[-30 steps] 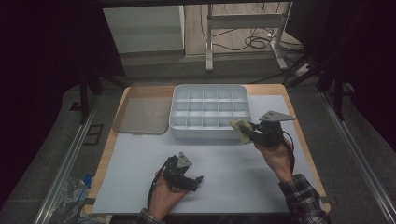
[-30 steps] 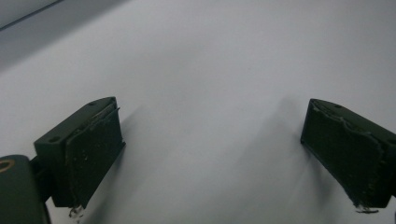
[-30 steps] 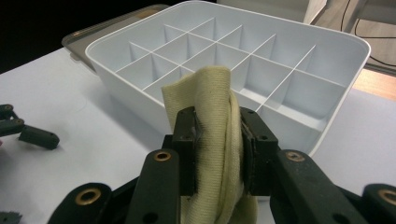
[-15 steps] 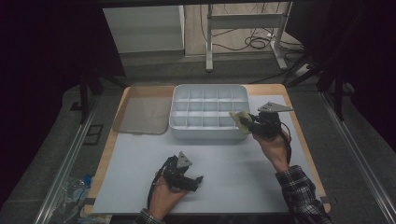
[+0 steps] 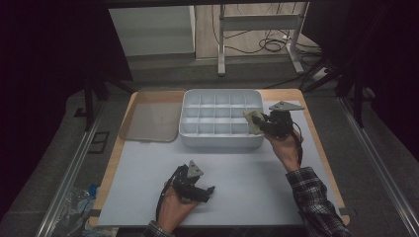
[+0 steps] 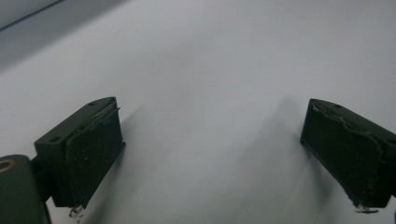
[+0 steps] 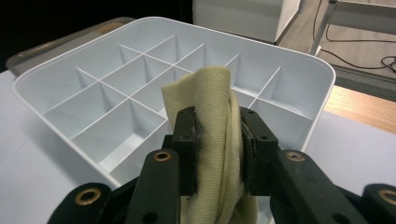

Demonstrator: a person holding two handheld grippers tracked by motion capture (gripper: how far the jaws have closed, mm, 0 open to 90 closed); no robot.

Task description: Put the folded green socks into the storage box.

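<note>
High view: right gripper [image 5: 261, 123] clamps a folded cloth [image 5: 253, 121] at the tray's [image 5: 220, 142] 3 o'clock edge, over the right-hand cells, likely held up so the fold can drop into one of them. Left gripper [image 5: 207, 190] rests on the white mat [image 5: 247, 177] at 6 o'clock, idle, clear of the work. Lid [image 5: 148, 123] lies flat at the tray's 9 o'clock, off so the cells are reachable.

Left gripper view: jaws wide apart, nothing between them, bare mat below.

Right gripper view: jaws pinch the cloth [image 7: 215, 116] mid-fold, its top standing upright toward 12 o'clock; tray [image 7: 322, 84] just beyond, cells in view empty.
</note>
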